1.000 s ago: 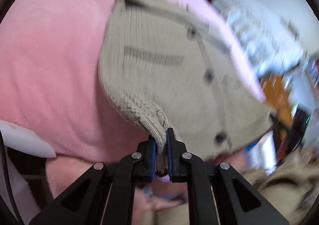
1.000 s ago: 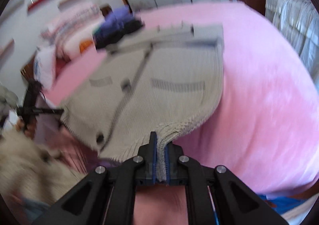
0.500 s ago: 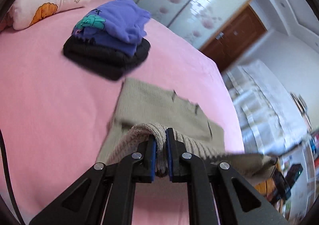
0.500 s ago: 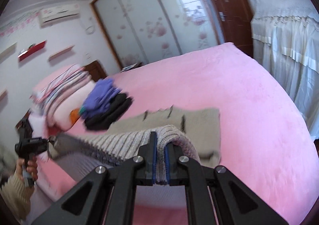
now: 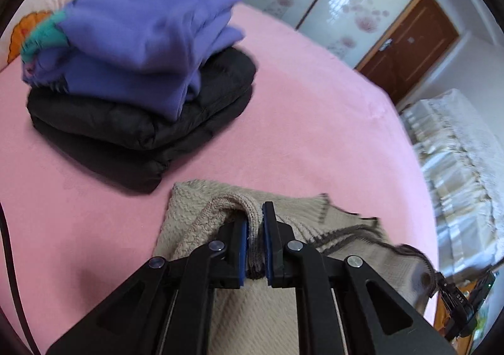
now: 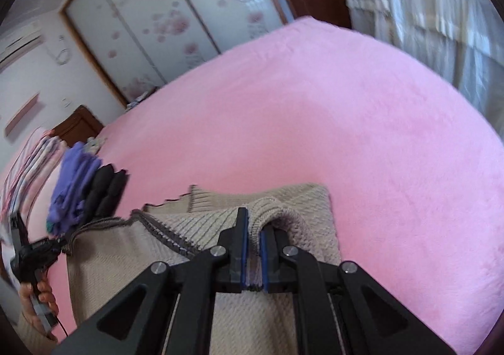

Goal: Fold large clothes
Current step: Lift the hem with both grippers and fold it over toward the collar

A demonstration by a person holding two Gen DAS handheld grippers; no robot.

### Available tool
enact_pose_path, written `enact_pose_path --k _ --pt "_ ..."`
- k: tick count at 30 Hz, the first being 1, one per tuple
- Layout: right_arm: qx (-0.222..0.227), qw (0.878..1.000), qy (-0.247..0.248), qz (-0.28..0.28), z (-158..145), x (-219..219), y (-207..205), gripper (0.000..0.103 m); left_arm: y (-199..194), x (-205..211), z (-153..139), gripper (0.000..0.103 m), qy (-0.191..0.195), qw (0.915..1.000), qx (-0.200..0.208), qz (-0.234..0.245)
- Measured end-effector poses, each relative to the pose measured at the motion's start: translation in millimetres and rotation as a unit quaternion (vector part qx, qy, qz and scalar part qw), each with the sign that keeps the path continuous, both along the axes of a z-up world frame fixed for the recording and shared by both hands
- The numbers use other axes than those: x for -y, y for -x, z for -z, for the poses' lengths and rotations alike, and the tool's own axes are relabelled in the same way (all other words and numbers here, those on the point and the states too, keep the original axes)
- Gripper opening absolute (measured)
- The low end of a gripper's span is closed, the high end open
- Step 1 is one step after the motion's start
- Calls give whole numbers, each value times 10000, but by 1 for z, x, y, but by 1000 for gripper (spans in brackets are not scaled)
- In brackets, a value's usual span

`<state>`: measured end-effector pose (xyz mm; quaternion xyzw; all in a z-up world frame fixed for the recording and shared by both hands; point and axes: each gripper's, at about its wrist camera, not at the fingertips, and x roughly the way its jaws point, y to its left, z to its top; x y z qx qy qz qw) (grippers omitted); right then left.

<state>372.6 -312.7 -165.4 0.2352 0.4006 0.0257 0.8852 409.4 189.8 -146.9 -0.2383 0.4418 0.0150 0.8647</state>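
Left tool clenched on beige knit cardigan, right tool clenched on its folded edge, pink bed, purple-and-black folded pile at ten o'clock.

This is a home bedroom. A bed with a pink cover fills the middle of both views. Sliding wardrobe doors with a pink flower print run along the top of the right view, beside a brown wooden door. An air conditioner sits upper left, lace curtains upper right, and folded clothes lie on the bed.
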Motion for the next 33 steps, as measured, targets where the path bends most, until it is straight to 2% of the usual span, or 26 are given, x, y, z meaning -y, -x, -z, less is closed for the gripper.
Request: enact_pose_path --k 2,5,6,7,10,12,13,14,15,18,20,22,27,29,30,31,32,33 --pt "-331 9991 -245 134 21 9 -12 8 -12 0 22 10 75 9996 -278 -45" --pt "-372 9980 -452 237 32 14 -16 14 -20 -2 40 15 98 9992 -396 -35" --pt "-320 9975 -588 221 33 16 -15 24 -21 -1 43 19 103 9992 -389 -4" --pt "-265 9972 -673 198 34 15 -16 37 -23 1 45 20 125 9992 -376 76" --pt "-92 9952 -965 91 27 22 -10 57 -23 10 48 38 149 9988 -287 381" --pt "-32 9949 -1006 42 21 26 -9 59 -24 9 44 51 87 9980 -154 613" --pt "-18 9952 -977 7 18 29 -7 59 -23 8 39 66 -9 9975 -51 699" --pt "-25 9954 -961 -15 17 32 -5 59 -19 6 33 75 -83 9973 63 732" --pt "-27 9955 -949 -13 16 35 -4 59 -16 6 26 76 -157 9965 260 775" --pt "23 9975 -712 -33 15 39 -3 59 -13 8 14 76 -310 9939 529 921" --pt "64 9991 -415 43 16 38 -6 59 -21 14 18 76 -666 9927 367 937" --pt "143 9994 -314 8 17 35 -11 59 -32 19 25 76 -786 9916 224 998" --pt "0 9989 254 -392 24 11 -34 59 -47 33 41 76 -1111 9874 76 1129" --pt "-62 9964 620 -569 26 -2 -41 52 -56 41 47 76 -1270 9849 9 1179" --pt "-70 9947 788 -650 27 -7 -44 42 -61 47 50 73 -1352 9835 -30 1202" --pt "-123 9925 978 -726 29 -14 -48 23 -67 51 52 58 -1452 9819 -78 1214" --pt "-179 9911 1099 -728 30 -17 -50 16 -72 56 56 37 -1569 9800 -165 1215" --pt "-224 9899 1209 -699 32 -20 -51 10 -77 59 59 25 -1699 9779 -306 1180"
